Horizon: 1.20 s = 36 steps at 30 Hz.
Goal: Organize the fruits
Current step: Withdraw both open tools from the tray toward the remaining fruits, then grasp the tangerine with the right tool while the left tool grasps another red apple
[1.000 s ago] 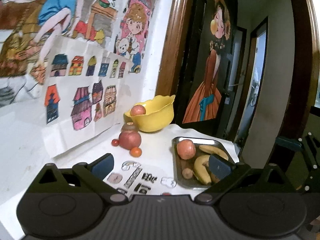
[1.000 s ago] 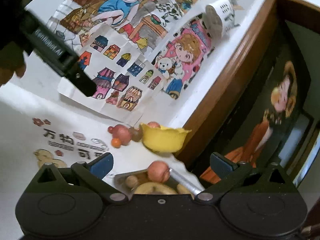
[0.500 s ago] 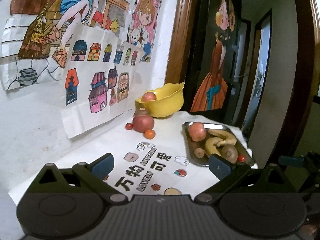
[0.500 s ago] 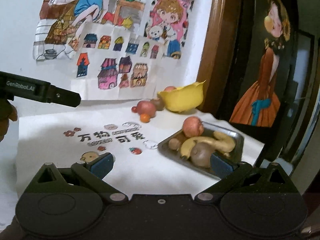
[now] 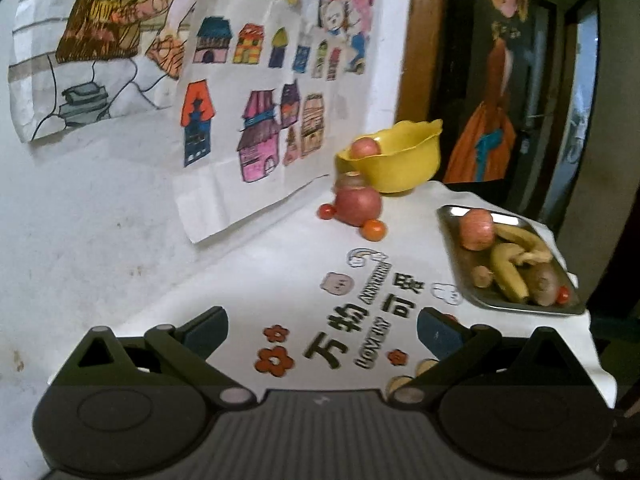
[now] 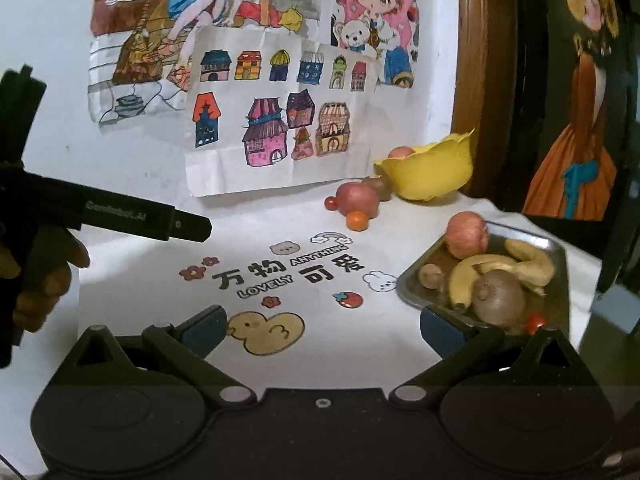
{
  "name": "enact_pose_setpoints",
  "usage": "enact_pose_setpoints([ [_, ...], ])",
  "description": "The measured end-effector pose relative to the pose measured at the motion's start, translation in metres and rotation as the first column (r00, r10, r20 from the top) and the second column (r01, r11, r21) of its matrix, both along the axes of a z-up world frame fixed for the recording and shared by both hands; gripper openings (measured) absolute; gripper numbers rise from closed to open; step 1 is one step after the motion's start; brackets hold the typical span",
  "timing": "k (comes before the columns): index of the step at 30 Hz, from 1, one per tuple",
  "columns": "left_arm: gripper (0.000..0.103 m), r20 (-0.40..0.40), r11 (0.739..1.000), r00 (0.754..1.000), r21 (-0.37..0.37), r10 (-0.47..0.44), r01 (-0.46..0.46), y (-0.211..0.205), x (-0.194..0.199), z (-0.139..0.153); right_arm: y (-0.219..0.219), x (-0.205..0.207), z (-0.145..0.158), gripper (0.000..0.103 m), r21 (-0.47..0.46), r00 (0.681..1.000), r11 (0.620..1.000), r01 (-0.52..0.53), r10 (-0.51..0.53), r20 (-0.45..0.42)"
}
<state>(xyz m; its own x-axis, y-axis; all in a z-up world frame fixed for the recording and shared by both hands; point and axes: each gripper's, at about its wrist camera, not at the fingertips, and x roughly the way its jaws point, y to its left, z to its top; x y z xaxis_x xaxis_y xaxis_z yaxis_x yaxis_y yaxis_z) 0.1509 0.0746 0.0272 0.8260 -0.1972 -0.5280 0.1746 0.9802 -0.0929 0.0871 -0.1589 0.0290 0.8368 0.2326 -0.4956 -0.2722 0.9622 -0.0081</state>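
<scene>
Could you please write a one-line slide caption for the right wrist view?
Open right tool faces a metal tray of fruit and a yellow bowl; left tool at left.

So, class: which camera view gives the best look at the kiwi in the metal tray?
The right wrist view: the kiwi sits close and large, near the front of the metal tray. In the left wrist view the kiwi appears smaller, blurrier and partly behind a banana.

Printed white tablecloth [image 6: 168,320] bears yellow bowl [image 6: 432,176], steel tray [image 6: 556,248], loose fruit [image 6: 357,199].
</scene>
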Motion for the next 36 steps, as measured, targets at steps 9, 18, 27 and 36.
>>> enact_pose_setpoints([
  [9, 0.103, -0.020, 1.000, 1.000, 0.011, 0.005, -0.005, 0.001, 0.041, -0.007, -0.012, 0.030, -0.001, 0.102, -0.037, 1.000, 0.999, -0.004, 0.004, -0.009],
  [18, 0.103, -0.004, 0.999, 1.000, 0.048, 0.014, -0.014, -0.006, 0.099, -0.009, -0.044, 0.099, 0.031, 0.102, -0.174, 0.996, 0.982, -0.073, 0.082, 0.042],
  [27, 0.103, 0.038, 0.999, 0.999, 0.038, 0.015, -0.016, -0.023, 0.175, -0.016, -0.024, 0.219, 0.004, 0.095, -0.150, 0.982, 0.972, -0.182, 0.172, -0.075],
  [36, 0.103, 0.037, 1.000, 0.999, 0.004, -0.016, 0.016, -0.028, 0.216, -0.035, 0.000, 0.289, -0.027, 0.081, -0.146, 0.965, 0.963, -0.227, 0.203, -0.164],
])
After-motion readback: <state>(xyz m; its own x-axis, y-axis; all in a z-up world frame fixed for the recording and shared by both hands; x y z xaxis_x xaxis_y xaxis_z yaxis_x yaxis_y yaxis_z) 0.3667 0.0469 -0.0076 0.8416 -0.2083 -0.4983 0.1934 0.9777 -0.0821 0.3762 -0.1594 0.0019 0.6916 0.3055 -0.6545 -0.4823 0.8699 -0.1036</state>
